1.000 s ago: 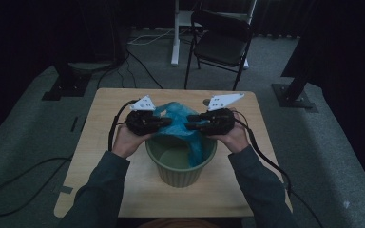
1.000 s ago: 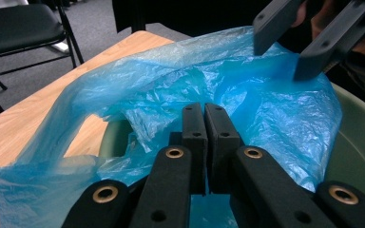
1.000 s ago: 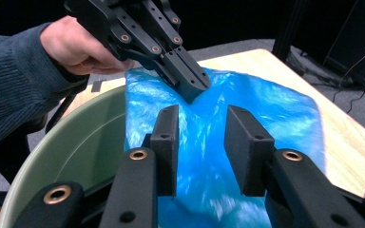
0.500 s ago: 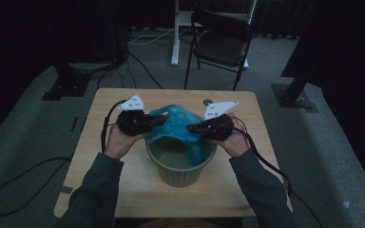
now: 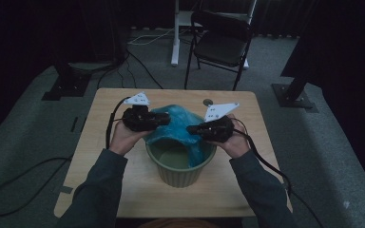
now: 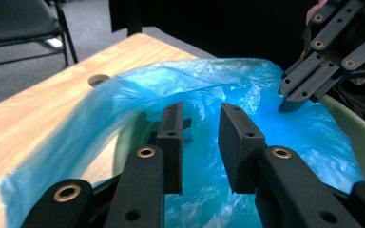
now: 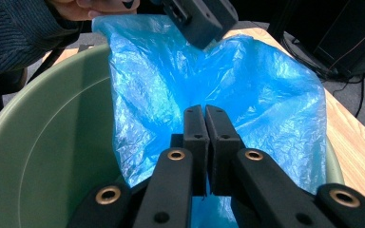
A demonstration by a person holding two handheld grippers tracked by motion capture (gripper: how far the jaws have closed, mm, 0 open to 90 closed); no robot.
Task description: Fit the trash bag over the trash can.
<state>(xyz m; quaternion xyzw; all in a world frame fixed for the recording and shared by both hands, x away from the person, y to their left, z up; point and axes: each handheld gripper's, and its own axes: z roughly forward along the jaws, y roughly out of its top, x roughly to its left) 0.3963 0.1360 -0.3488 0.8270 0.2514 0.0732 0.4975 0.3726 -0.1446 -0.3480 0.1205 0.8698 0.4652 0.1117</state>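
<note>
A thin blue plastic bag (image 5: 180,121) lies over the far rim of a green round pot (image 5: 178,173) and hangs down inside it. My left gripper (image 5: 164,118) is at the bag's left top edge. Its jaws have just been opening, and in the left gripper view the left gripper (image 6: 199,142) stands apart over the bag film (image 6: 247,85) without pressing it. My right gripper (image 5: 192,128) is at the bag's right side above the rim. In the right gripper view the right gripper (image 7: 204,114) is pressed together on the bag film (image 7: 261,90). The pot's inner wall (image 7: 52,133) is bare.
The pot stands mid-table on a light wooden table (image 5: 123,190) with a small round hole (image 5: 207,101) near its far edge. A black folding chair (image 5: 218,42) and a white stand pole (image 5: 175,33) are beyond the table. Cables lie on the grey floor.
The left gripper has shifted slightly left along the bag's top edge. The right gripper has dropped a little toward the pot's rim. The bag's top now sits lower and wider.
</note>
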